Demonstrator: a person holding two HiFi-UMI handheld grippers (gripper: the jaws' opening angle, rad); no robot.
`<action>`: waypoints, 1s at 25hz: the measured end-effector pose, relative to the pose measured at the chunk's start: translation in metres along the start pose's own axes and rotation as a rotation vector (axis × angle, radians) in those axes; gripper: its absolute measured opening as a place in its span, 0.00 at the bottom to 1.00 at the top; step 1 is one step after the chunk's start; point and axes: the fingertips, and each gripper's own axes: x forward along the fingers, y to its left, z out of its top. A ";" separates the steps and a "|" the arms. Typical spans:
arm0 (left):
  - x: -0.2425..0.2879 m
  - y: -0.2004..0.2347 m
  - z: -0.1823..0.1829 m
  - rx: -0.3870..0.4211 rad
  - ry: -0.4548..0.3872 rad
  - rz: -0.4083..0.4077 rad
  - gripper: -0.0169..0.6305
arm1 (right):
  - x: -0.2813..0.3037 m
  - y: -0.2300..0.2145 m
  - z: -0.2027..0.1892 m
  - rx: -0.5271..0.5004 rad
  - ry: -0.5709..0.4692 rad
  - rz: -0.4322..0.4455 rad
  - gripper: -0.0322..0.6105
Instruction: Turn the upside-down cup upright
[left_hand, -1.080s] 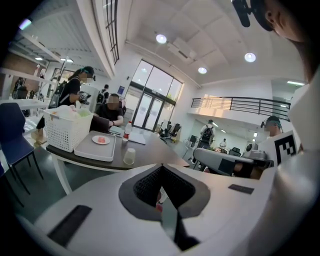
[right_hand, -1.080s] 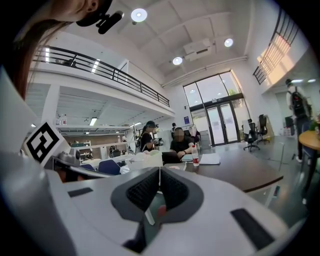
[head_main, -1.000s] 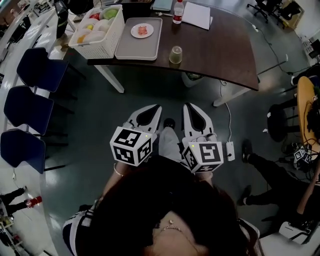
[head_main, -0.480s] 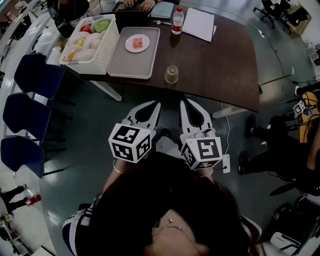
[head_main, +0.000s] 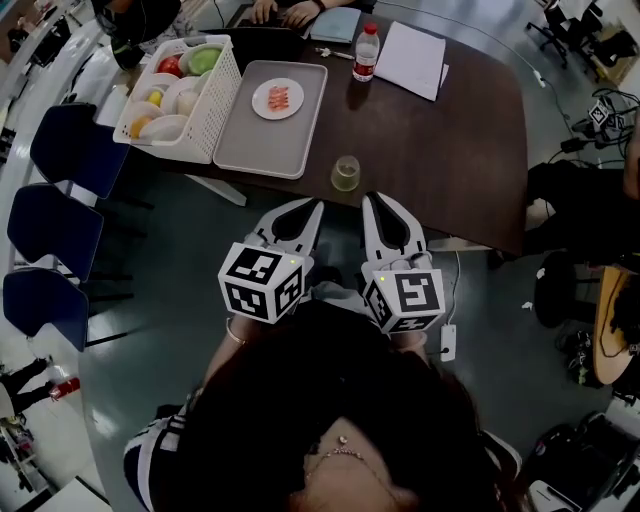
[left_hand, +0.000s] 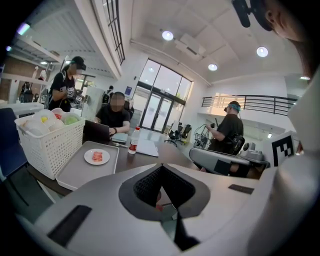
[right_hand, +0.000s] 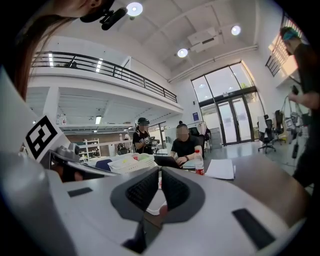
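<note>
A small clear cup (head_main: 346, 172) with a greenish tint stands near the front edge of the dark brown table (head_main: 450, 150); it looks mouth-down. My left gripper (head_main: 317, 204) and right gripper (head_main: 367, 198) hang side by side over the floor, just short of the table edge, tips pointing at the cup. Both are shut with nothing held. In the left gripper view the shut left gripper (left_hand: 161, 168) fills the foreground and hides the cup. The shut right gripper (right_hand: 160, 170) does the same in the right gripper view.
On the table's left stand a white basket (head_main: 205, 105) of fruit and a grey tray (head_main: 250, 145) bearing a small plate (head_main: 278, 99) of red food. A water bottle (head_main: 366, 52) and white paper (head_main: 415, 60) lie farther back. Blue chairs (head_main: 70, 150) line the left. A person sits at the far side.
Both grippers have moved together toward the table. The cup and the table edge now lie much closer to the jaw tips. Both grippers stayed shut.
</note>
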 end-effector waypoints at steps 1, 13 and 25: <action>0.003 0.004 0.002 -0.001 0.000 0.004 0.03 | 0.004 -0.002 0.000 -0.001 0.002 -0.001 0.08; 0.035 0.050 0.016 -0.042 0.023 -0.031 0.03 | 0.059 -0.022 -0.006 -0.023 0.044 -0.077 0.08; 0.061 0.077 0.009 -0.062 0.087 -0.055 0.03 | 0.115 -0.040 -0.063 -0.094 0.172 -0.072 0.32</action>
